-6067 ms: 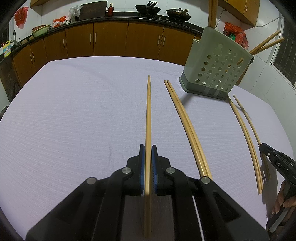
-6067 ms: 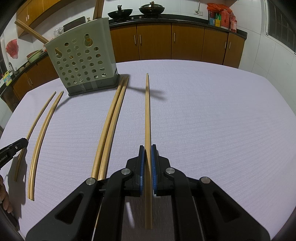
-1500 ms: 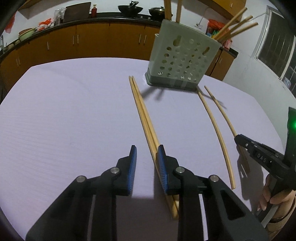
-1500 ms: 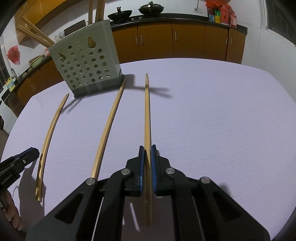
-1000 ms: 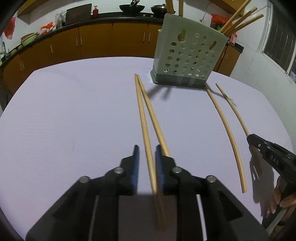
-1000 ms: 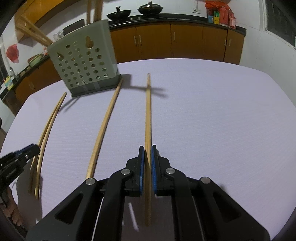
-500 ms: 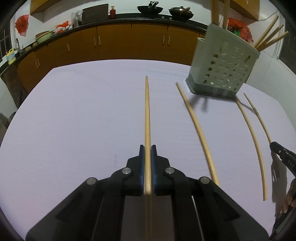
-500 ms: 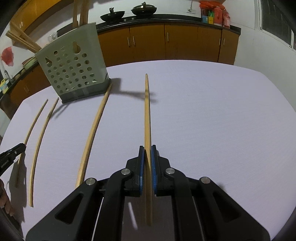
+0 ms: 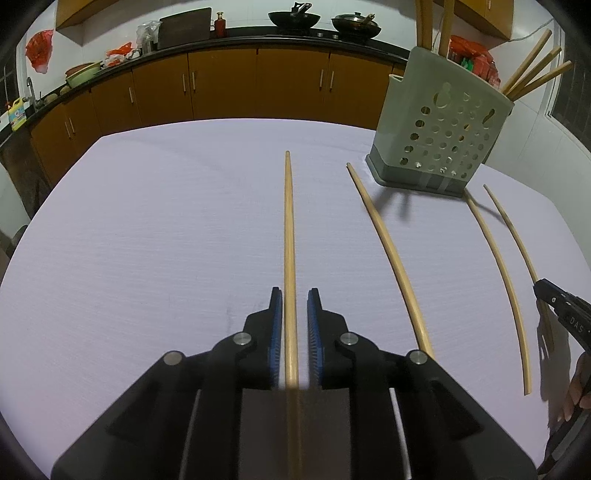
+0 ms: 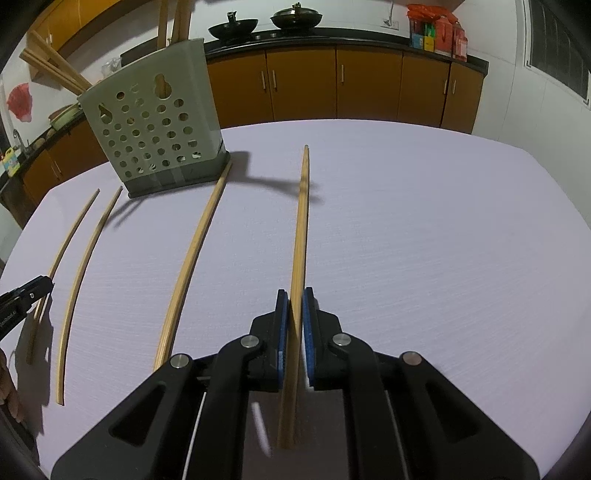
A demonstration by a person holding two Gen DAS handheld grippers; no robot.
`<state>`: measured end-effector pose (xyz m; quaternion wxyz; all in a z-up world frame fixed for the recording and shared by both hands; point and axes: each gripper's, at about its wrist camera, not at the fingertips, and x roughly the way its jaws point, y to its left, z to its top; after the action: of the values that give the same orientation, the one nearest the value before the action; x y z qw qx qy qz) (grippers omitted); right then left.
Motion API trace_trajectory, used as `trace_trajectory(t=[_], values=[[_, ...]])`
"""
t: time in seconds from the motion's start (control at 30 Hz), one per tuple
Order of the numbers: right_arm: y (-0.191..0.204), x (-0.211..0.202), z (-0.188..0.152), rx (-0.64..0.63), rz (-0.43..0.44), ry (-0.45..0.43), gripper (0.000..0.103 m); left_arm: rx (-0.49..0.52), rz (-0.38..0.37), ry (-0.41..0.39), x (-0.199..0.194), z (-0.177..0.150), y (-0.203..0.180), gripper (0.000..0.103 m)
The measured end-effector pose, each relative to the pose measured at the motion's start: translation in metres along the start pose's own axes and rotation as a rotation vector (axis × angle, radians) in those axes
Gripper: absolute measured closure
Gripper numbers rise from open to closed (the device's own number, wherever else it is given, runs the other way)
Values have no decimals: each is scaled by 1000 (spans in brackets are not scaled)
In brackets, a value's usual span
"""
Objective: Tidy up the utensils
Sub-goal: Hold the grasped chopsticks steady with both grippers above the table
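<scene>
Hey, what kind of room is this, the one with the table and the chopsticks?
Most likely a home kitchen. Brown cabinets run under a dark counter along the wall, a wok and a lidded pan sit on the stove, and a sink tap shows at far left.

Lilac-clothed table (image 9: 147, 229): chopsticks (image 9: 391, 254), perforated holder (image 9: 439, 133).

L claw (image 9: 295, 308) off chopstick (image 9: 289, 236), reopening
</scene>
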<state>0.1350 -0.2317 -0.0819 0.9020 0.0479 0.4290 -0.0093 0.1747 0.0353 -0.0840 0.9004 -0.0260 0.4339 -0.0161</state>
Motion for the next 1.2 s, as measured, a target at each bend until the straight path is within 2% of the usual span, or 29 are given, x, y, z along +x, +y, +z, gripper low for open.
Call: trace_trajectory(t=[1.2], values=[[0,0,-1,-4,-4,-1,93,-3,-12,0,0,0,-1,84]])
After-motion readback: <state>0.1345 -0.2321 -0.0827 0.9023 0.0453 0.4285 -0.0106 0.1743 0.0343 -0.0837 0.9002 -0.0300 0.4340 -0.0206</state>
